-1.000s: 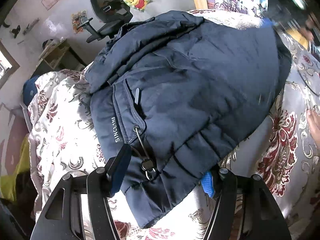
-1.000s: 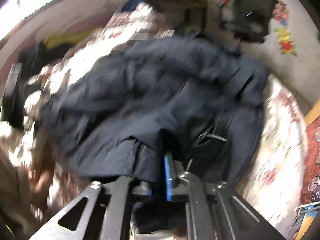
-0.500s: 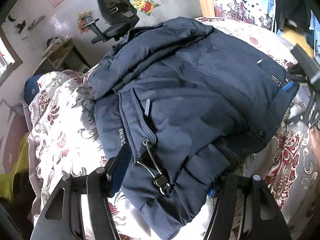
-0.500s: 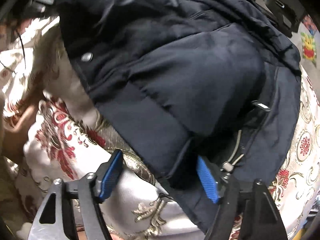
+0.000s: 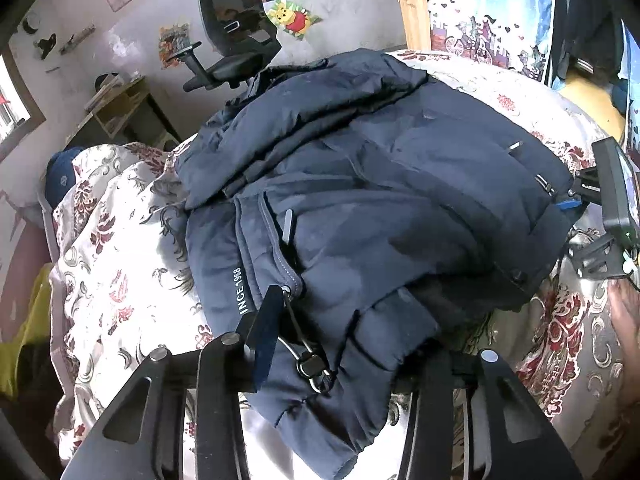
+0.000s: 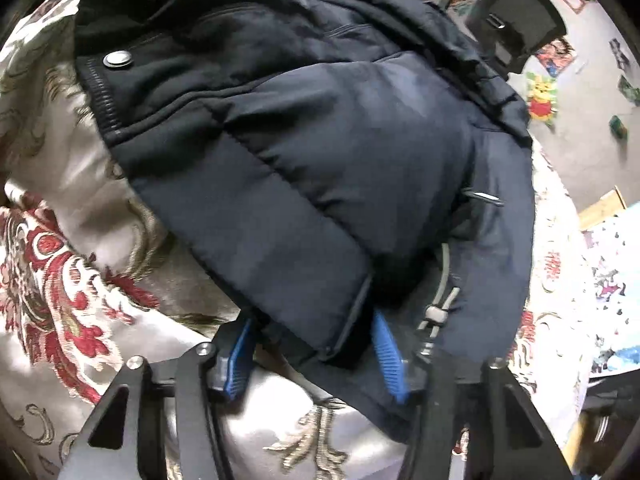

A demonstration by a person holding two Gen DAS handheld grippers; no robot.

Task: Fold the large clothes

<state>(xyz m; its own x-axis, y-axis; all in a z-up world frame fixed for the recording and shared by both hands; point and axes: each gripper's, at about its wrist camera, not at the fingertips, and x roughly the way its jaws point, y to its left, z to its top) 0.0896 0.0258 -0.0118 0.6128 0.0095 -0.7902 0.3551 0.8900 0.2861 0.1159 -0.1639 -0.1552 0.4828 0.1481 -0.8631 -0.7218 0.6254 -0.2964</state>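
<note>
A dark navy padded jacket (image 5: 360, 200) lies folded in a bulky heap on the floral bedspread (image 5: 112, 248). It also fills the right wrist view (image 6: 320, 140). My left gripper (image 5: 348, 344) is open, its jaws wide apart around the jacket's near hem and drawcord; the right pad is hidden under cloth. My right gripper (image 6: 316, 352) is open, with both blue pads showing on either side of a folded edge of the jacket. The right gripper also shows at the jacket's far right edge in the left wrist view (image 5: 600, 200).
A black office chair (image 5: 236, 40) and a small wooden shelf (image 5: 124, 108) stand beyond the bed by the wall. A hand (image 5: 624, 320) rests on the bedspread at the right. A blue curtain (image 5: 488, 12) hangs at the back right.
The right gripper opened, let the jacket drop onto the heap, and now sits lower at its edge. The left gripper stayed open and moved slightly closer to the hem.
</note>
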